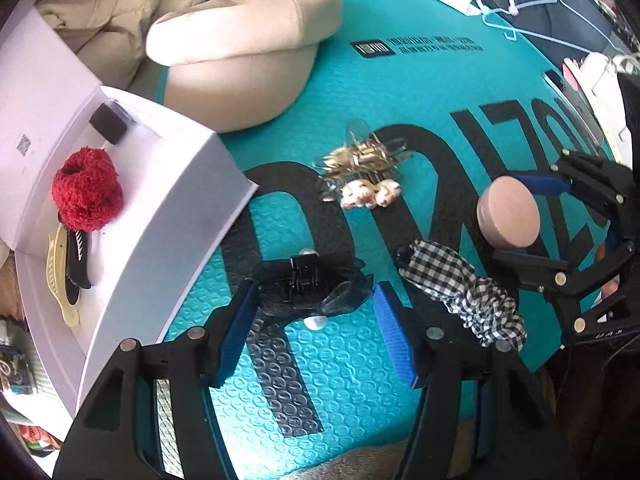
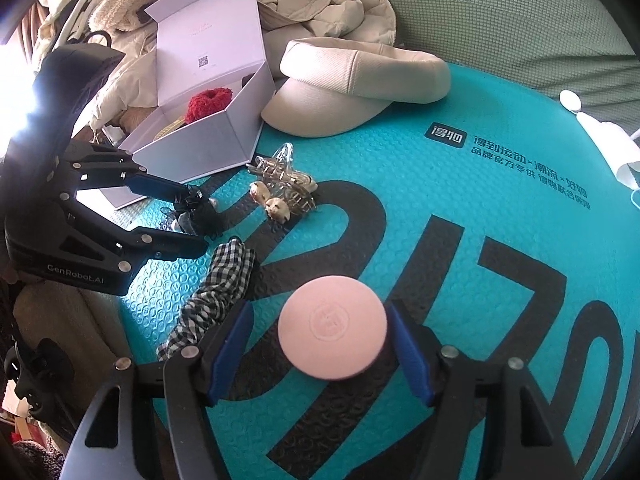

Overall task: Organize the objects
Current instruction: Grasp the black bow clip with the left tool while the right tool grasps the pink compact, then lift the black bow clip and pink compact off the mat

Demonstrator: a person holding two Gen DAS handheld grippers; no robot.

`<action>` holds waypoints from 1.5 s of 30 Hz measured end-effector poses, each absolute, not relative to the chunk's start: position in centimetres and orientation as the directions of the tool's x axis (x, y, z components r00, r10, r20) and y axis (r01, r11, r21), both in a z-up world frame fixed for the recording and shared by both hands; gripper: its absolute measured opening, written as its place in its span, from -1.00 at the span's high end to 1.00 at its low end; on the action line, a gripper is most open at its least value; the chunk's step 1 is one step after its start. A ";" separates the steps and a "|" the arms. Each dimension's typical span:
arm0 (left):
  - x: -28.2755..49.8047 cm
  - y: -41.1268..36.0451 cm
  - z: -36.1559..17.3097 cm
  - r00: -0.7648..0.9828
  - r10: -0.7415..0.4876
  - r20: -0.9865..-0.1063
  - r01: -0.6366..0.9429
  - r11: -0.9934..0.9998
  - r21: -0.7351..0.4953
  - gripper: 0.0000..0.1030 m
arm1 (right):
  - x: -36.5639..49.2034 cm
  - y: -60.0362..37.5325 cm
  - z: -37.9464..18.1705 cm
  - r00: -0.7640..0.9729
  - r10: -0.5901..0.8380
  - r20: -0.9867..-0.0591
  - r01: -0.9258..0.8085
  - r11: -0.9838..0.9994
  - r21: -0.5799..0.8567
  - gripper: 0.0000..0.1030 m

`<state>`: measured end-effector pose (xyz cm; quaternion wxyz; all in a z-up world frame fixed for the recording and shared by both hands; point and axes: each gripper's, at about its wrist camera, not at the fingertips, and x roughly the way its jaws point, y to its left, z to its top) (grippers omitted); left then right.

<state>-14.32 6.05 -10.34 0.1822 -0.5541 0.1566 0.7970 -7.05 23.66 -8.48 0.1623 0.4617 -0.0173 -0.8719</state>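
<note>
Teal bubble-textured padding with large black lettering forms the surface [image 1: 360,80] on which the things are spread. Just ahead of the left tool [image 1: 316,332], a black bow hair clip [image 1: 308,284] with pearl beads is seen lying flat between the blue pads; the jaws stand partly open around it and no pad is seen pressing on it. To the right of that tool, a black-and-white checked scrunchie [image 1: 460,292] lies crumpled, close beside the right pad. Further ahead a tangle of gold and clear hair clips [image 1: 364,156] with two small shell-like ornaments is found. To the left, an open white box [image 1: 172,216] is placed with its lid raised; a red fluffy scrunchie [image 1: 86,190], a cream claw clip [image 1: 60,276], a black comb clip and a small dark block are held inside it. A beige cap [image 1: 240,52] rests beyond the box, with a beige jacket behind it.

Between the fingers of the right tool [image 2: 322,354] a round pink compact [image 2: 332,326] with an embossed mark on its lid is seen; the jaws are partly open, and a narrow gap is visible at each side, so it is not gripped. The checked scrunchie lies just left of this tool, touching nothing of it that can be told.
</note>
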 end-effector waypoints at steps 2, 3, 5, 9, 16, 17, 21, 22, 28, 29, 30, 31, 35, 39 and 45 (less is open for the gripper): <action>-14.2 5.9 -9.9 -0.339 0.128 -0.932 -0.455 -0.889 0.044 -0.13 | -6.9 23.7 -8.5 -0.530 -0.305 -0.792 0.269 -0.945 0.183 -0.35; -14.2 5.8 -10.0 -0.332 0.137 -0.933 -0.460 -0.887 0.033 -0.13 | -6.9 23.8 -8.5 -0.534 -0.307 -0.788 0.268 -0.945 0.187 -0.35; -14.3 6.0 -10.4 -0.307 0.137 -0.942 -0.467 -0.884 0.024 -0.13 | -6.9 23.8 -8.6 -0.540 -0.306 -0.784 0.265 -0.946 0.187 -0.35; -14.6 6.0 -10.6 -0.288 0.146 -0.947 -0.475 -0.880 0.008 -0.13 | -7.0 23.4 -8.5 -0.540 -0.287 -0.791 0.274 -0.949 0.158 -0.35; -15.4 6.0 -10.8 -0.287 0.143 -0.947 -0.480 -0.877 0.013 -0.13 | -7.2 23.5 -8.4 -0.537 -0.291 -0.791 0.274 -0.948 0.163 -0.35; -15.5 6.0 -10.6 -0.296 0.149 -0.944 -0.478 -0.878 0.012 -0.13 | -7.3 23.5 -8.4 -0.537 -0.293 -0.791 0.272 -0.948 0.166 -0.35; -15.7 5.9 -9.9 -0.325 0.197 -0.925 -0.501 -0.866 -0.008 -0.13 | -7.5 23.7 -8.4 -0.541 -0.286 -0.791 0.260 -0.951 0.166 -0.11; -15.8 6.0 -9.9 -0.328 0.202 -0.923 -0.504 -0.864 -0.010 -0.13 | -7.6 23.8 -8.4 -0.541 -0.285 -0.791 0.257 -0.952 0.168 -0.05; -16.4 6.2 -9.7 -0.317 0.269 -0.909 -0.534 -0.843 -0.063 0.36 | -7.7 23.8 -8.3 -0.539 -0.283 -0.794 0.255 -0.953 0.166 -0.02; -16.3 6.2 -9.5 -0.319 0.279 -0.906 -0.539 -0.840 -0.069 0.46 | -7.7 23.8 -8.4 -0.538 -0.283 -0.794 0.254 -0.953 0.168 -0.02; -16.3 6.1 -9.5 -0.316 0.292 -0.903 -0.542 -0.836 -0.080 0.52 | -7.8 23.8 -8.4 -0.538 -0.283 -0.794 0.253 -0.953 0.169 -0.02; -16.2 6.0 -9.4 -0.314 0.300 -0.901 -0.544 -0.834 -0.088 0.54 | -7.8 23.8 -8.4 -0.537 -0.283 -0.795 0.253 -0.953 0.168 -0.02; -16.1 6.4 -9.5 -0.311 0.297 -0.903 -0.545 -0.834 -0.086 0.63 | -7.9 23.6 -8.3 -0.536 -0.277 -0.798 0.253 -0.954 0.161 -0.02; -15.6 6.4 -9.5 -0.289 0.293 -0.911 -0.546 -0.832 -0.095 0.62 | -7.9 23.6 -8.2 -0.533 -0.275 -0.800 0.250 -0.955 0.162 -0.01; -16.0 5.6 -10.4 -0.296 0.198 -0.934 -0.475 -0.879 -0.035 0.02 | -7.9 23.5 -8.2 -0.532 -0.272 -0.802 0.251 -0.955 0.157 -0.02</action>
